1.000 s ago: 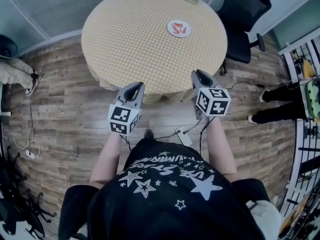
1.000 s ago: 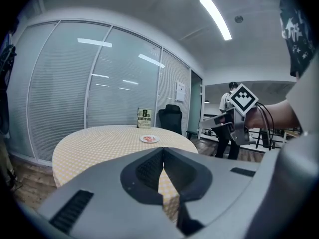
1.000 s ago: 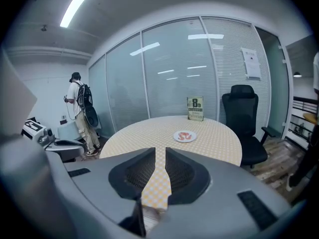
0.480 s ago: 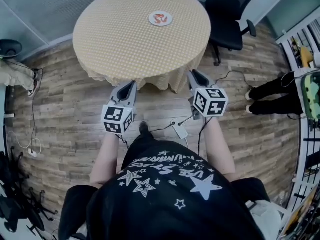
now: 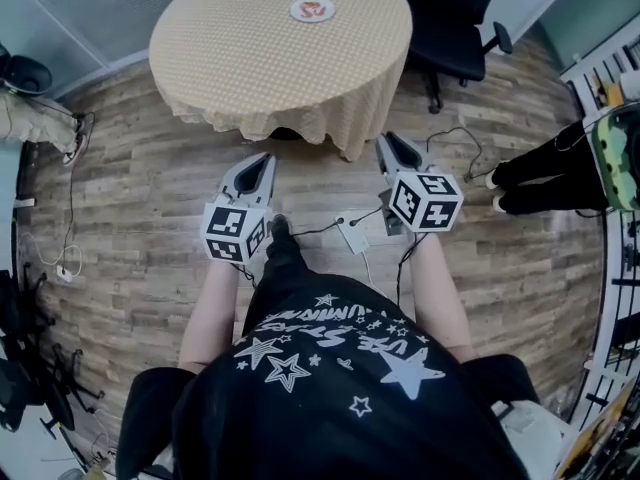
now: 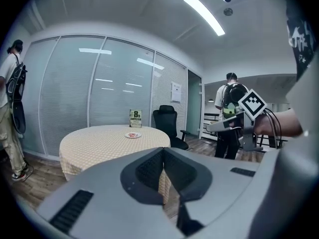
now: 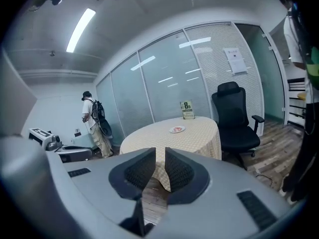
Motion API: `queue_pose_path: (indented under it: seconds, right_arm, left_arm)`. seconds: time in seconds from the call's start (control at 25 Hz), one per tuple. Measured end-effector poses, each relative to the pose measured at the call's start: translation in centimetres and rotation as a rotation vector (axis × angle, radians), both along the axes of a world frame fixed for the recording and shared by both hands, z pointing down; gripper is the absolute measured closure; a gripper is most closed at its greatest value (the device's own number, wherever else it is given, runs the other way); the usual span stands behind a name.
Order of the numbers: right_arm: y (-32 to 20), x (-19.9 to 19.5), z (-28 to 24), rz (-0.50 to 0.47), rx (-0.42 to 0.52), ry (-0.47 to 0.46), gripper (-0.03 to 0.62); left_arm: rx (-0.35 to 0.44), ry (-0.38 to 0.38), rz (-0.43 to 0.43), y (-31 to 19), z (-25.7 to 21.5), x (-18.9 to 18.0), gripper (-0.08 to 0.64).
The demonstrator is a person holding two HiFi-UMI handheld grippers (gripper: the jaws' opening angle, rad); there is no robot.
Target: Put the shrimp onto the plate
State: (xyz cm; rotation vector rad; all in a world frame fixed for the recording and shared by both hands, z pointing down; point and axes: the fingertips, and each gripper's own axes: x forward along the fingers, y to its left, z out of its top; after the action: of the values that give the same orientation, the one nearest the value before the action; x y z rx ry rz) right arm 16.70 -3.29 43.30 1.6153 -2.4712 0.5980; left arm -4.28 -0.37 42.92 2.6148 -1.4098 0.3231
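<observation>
Two grippers held clear of the table

Both tools hang over the wooden floor (image 5: 130, 198), well short of the round table (image 5: 250, 68), so neither can reach the work. The left gripper (image 5: 262, 160) has its jaws pressed together and empty. The right gripper (image 5: 390, 142) has its jaws a narrow slit apart with nothing between. The forearms extend forward side by side, noses toward the table. The plate (image 5: 299, 15) sits far across the tabletop. The shrimp (image 5: 313, 8) appears to lie on it already.
</observation>
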Motion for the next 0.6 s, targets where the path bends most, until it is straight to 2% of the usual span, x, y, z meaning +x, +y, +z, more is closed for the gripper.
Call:
queue_pose_path:
  seconds: [0.16,0.32,0.6]
  right_arm:
    - [2.9,0.6,-0.7,-0.031,0.026,-0.014,0.53]
    - [5.8,1.6,-1.3,-0.068,0.044,0.031,0.542]
    - [8.9,3.3,-1.0,-0.097,0.03,0.047,0.549]
  left_arm:
    - [0.019,0.001,-0.017,2.8,-0.7,0.9,0.552]
    - [0.033,0.002,-0.027,5.5,-1.6,2.1,0.552]
    - [0.037,-0.005,-0.039,9.1,-2.1,3.7,0.552]
